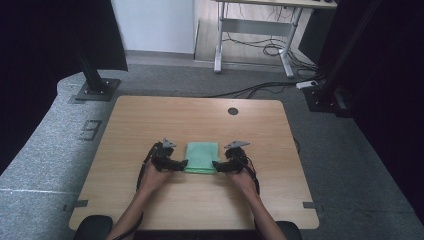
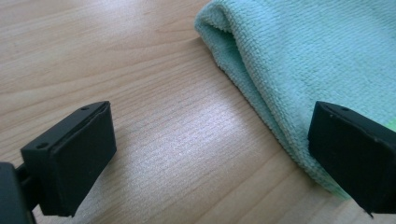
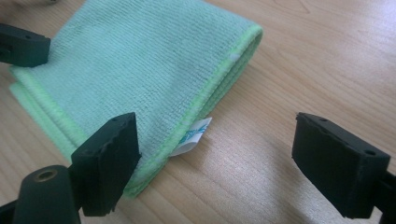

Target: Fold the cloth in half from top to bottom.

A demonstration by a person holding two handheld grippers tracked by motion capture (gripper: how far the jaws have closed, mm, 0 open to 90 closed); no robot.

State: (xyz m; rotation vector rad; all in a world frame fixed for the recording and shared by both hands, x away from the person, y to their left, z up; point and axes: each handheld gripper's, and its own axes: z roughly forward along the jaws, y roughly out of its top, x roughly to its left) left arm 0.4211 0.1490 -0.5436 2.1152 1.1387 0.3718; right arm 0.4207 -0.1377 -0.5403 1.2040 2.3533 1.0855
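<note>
Here: folded green cloth [image 1: 202, 157] between left gripper [image 1: 181, 163] and right gripper [image 1: 218, 165].
Both grippers' jaws wide, holding nothing; terry weave, lighter hem, white tag [image 3: 192, 136].

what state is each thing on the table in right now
green microfibre cloth: folded into a small pad, lying flat on the table, white tag sticking out of one edge
left hand-held gripper: open, one jaw over the cloth's edge, not pinching it
right hand-held gripper: open, one jaw over the cloth's near corner, the other over bare wood
wooden table: bare apart from the cloth, round cable hole at the far edge
</note>
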